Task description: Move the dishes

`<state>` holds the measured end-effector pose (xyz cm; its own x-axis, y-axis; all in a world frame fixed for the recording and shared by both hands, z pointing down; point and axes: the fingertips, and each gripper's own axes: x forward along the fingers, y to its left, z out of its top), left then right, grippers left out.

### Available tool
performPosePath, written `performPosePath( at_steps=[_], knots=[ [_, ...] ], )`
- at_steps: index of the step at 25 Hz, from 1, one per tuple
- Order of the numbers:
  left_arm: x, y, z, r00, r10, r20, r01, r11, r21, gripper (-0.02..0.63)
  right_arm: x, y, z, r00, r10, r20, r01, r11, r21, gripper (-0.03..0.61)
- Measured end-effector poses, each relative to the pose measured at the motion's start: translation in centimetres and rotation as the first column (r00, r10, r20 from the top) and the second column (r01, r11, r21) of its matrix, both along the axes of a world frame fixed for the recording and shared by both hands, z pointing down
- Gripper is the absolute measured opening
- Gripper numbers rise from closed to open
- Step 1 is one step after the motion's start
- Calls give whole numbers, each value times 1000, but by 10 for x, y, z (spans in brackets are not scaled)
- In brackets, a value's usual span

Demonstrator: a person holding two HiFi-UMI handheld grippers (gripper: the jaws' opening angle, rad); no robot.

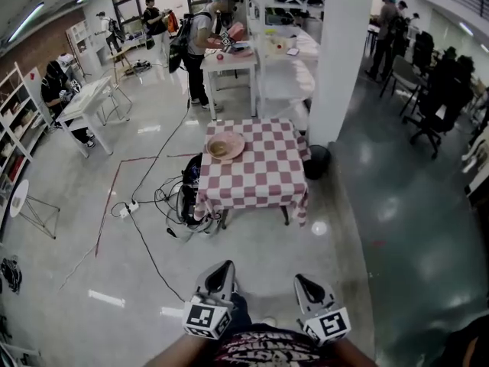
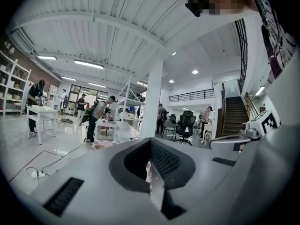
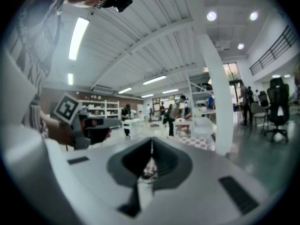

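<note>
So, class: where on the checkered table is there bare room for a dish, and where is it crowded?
Bare: the checkered cloth right of and nearer than the plate. Crowded: its far-left corner, and the cables beside its left edge.

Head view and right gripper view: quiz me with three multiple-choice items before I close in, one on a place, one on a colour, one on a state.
1. Where on the tablecloth does the dish sit?
A far-left corner; B near-right corner; C dead centre.
2. The tablecloth is:
A plain blue; B red-and-white checked; C green striped.
3. The right gripper's fingers are:
A wide apart; B clamped on the dish; C together, empty.
Answers: A, the head view shows the dish by the far-left corner; B, checks cover the whole top; C, the right gripper view shows them meeting with nothing between.
</note>
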<state>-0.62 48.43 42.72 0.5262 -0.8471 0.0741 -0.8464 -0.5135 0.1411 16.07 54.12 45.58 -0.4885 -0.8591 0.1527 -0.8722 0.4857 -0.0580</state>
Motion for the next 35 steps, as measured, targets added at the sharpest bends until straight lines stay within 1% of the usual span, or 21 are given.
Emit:
performPosePath(
  at_steps=[5, 11, 15, 21, 23, 25, 32, 35],
  knots=[
    [10, -29, 2, 999, 44, 2, -44, 999, 3, 25, 3, -23, 3, 999, 33, -20, -33, 999, 0, 34],
    [6, -74, 11, 997, 81, 2, -81, 997, -18, 25, -14, -65, 5, 996, 33, -77, -34, 999, -12, 34],
    [-4, -116, 15, 996, 94, 1, -94, 995, -26, 25, -32, -104, 3, 994, 33, -100, -35, 999, -15, 34],
    [-31, -172, 22, 996, 87, 7, -86, 996, -26, 25, -56, -162, 2, 995, 42, -87, -44, 999, -22, 34],
    [-41, -188, 23, 997, 75, 7, -74, 996, -39, 25, -64, -177, 3, 996, 43, -84, -46, 998, -36, 34],
    [-49, -201, 24, 998, 65, 6, -64, 997, -53, 25, -70, -191, 4, 996, 43, -82, -47, 998, -42, 34],
    [-67, -237, 23, 996, 91, 6, -90, 995, -44, 25, -95, -231, 0, 995, 40, -90, -43, 998, -38, 34],
    [-78, -252, 22, 996, 84, -3, -84, 995, -62, 25, -107, -246, -1, 994, 37, -101, -41, 998, -41, 34]
  ],
)
